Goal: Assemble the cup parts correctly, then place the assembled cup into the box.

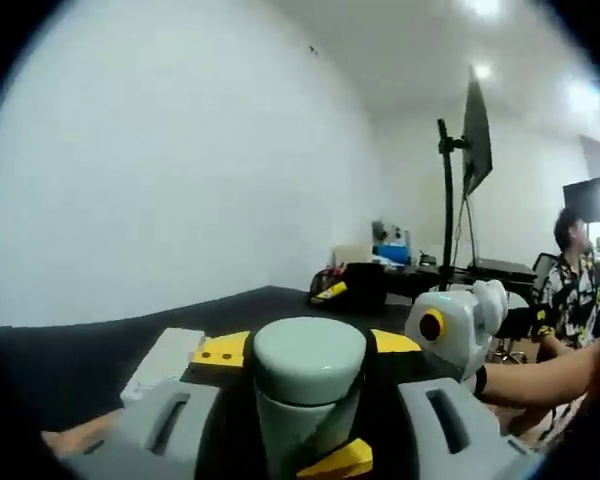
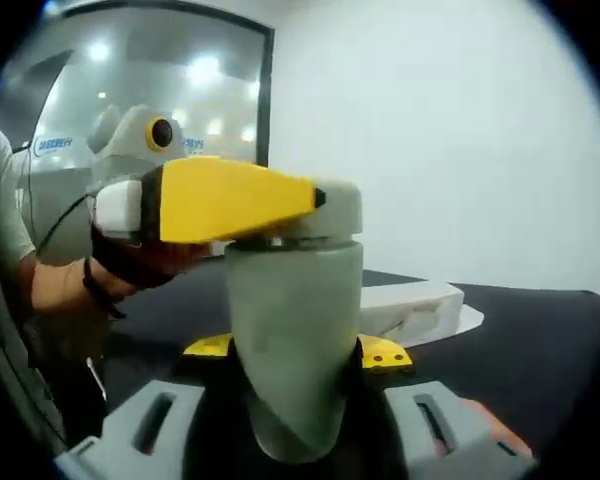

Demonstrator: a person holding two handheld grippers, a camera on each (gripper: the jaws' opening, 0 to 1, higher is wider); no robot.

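A pale green cup body [image 2: 292, 320] stands upright between my right gripper's [image 2: 297, 350] yellow-tipped jaws, which are shut on it above the black table [image 2: 540, 340]. Its rounded lid [image 1: 309, 358] sits on top, and my left gripper [image 1: 308, 347] is shut on that lid. In the right gripper view the left gripper [image 2: 298, 212] comes in from the left, one yellow jaw lying across the lid's [image 2: 338, 212] front. In the left gripper view the right gripper's white housing [image 1: 458, 322] shows at the right. A white box [image 1: 165, 362] [image 2: 412, 305] lies on the table behind the cup.
A person's hand [image 2: 130, 262] and forearm [image 1: 540, 378] hold the grippers. At the far right a seated person [image 1: 572, 285] is beside a desk [image 1: 480, 270] with a monitor on a stand [image 1: 472, 140]. A white wall [image 1: 180, 150] runs behind the table.
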